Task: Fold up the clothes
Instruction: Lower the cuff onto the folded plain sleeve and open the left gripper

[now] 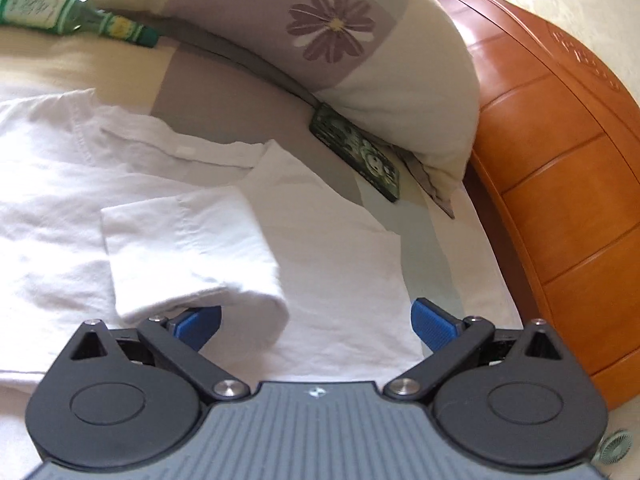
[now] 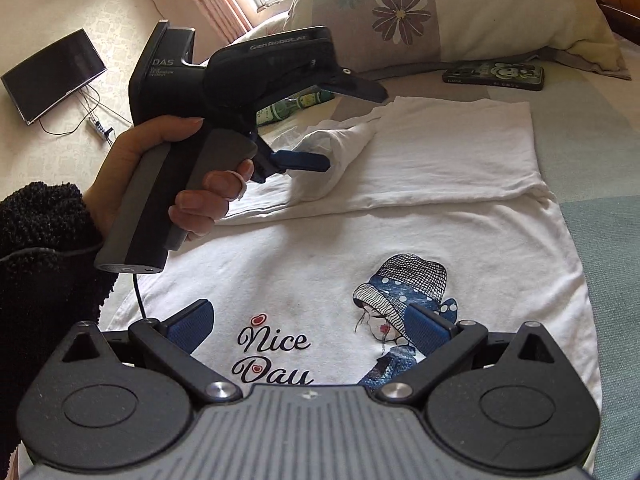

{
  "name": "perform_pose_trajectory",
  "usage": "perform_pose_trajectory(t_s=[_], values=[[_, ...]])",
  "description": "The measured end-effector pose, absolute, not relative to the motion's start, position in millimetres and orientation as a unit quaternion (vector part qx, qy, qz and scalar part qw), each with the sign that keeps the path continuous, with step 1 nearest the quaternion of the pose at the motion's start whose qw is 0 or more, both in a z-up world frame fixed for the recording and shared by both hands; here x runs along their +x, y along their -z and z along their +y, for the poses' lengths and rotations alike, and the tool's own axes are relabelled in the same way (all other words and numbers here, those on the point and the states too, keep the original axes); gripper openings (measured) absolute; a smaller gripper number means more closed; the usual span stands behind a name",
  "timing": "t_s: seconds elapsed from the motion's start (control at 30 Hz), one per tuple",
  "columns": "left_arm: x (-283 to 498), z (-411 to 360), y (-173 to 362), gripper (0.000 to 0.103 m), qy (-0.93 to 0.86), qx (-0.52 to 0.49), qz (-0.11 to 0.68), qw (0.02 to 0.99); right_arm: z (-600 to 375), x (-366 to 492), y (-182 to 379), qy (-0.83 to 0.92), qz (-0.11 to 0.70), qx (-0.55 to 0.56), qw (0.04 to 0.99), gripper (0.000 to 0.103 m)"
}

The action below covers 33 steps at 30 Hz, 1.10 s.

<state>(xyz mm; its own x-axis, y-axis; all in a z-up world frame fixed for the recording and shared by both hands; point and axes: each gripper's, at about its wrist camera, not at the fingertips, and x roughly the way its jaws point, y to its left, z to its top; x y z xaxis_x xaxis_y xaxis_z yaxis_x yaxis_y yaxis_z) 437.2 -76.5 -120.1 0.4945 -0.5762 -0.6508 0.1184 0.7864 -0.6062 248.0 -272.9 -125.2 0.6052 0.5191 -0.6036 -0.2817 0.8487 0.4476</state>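
White T-shirt spread flat on the bed, printed front up with "Nice Day" lettering and a hatted figure, one side already folded across the upper part. Right tongs spread wide, empty, hovering low above the print, with the lettering directly between the blue pads and the shirt reaching out beyond them on all sides. Left tongs likewise spread, seen in the left wrist view over the folded side of the shirt; sleeve doubled back and lying just ahead of the left-hand pad, its lower edge draped over that pad's tip, possibly touching, though hard to tell from this angle. Nothing pinched between the pads. In the right wrist view, left tongs held by a hand in a dark fuzzy sleeve, one blue finger right beside a bunched fold of white cloth. Flowered pillow at the head of the bed, against the wooden headboard. Dark patterned phone case lying just below the pillow, near the shirt's folded edge but apart from it. Green bottle on its side farther off on the bed.
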Motion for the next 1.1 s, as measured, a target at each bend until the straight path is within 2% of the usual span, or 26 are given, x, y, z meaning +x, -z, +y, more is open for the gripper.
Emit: perform_pose_trajectory(t_s=[0.6,0.83,1.1], values=[[423,-163,87,0.100,0.339,-0.022,0.395,0.853,-273,254,134,-0.209,0.392,0.143,0.885,0.103],[410,-96,65,0.101,0.242,-0.055,0.368,0.896,-274,258,136,-0.195,0.394,0.148,0.886,0.103],[406,42,60,0.101,0.108,-0.190,0.346,0.912,-268,265,139,-0.183,0.386,0.152,0.891,0.103]])
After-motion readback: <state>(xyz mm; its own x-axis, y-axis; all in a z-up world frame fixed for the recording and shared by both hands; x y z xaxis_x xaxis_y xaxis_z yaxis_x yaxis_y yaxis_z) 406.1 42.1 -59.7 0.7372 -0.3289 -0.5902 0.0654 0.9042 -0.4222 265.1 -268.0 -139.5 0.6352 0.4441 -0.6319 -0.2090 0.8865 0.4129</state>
